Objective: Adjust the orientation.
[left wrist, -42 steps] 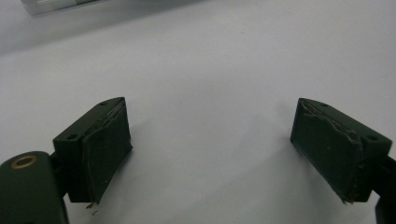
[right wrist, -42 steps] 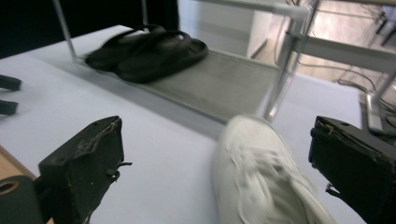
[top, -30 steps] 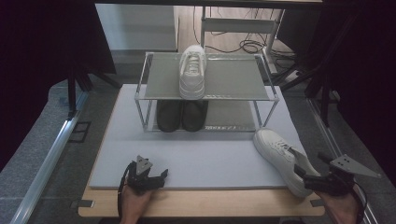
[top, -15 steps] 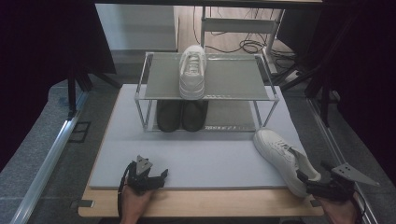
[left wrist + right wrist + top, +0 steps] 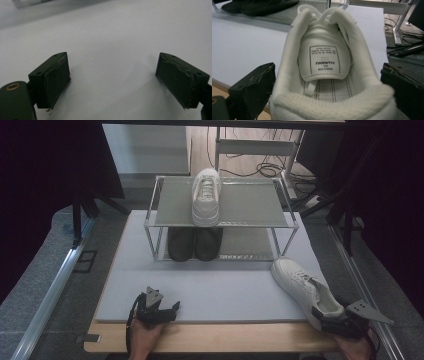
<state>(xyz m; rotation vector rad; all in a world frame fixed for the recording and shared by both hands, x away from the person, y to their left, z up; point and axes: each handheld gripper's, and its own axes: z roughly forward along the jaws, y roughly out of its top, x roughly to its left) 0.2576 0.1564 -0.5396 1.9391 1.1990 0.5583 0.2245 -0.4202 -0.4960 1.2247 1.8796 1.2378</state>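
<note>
High view: white sneaker lying on grey mat at front right, toe toward the rack, heel over the mat's near edge. Right hand-held gripper at the heel, jaws either side of it. Left hand-held gripper resting at the mat's front edge, left of centre, well apart from the sneaker. Second white sneaker on top shelf of wire shoe rack; pair of black shoes on the lower shelf. Wooden tabletop visible along the near edge.

Left gripper view: left hand-held gripper spread wide, nothing between the jaws, bare mat beneath.

Right gripper view: right hand-held gripper open around the sneaker's heel collar, one jaw at each side; contact with the heel not determinable. Printed insole label readable inside. Black shoes at top left.
</note>
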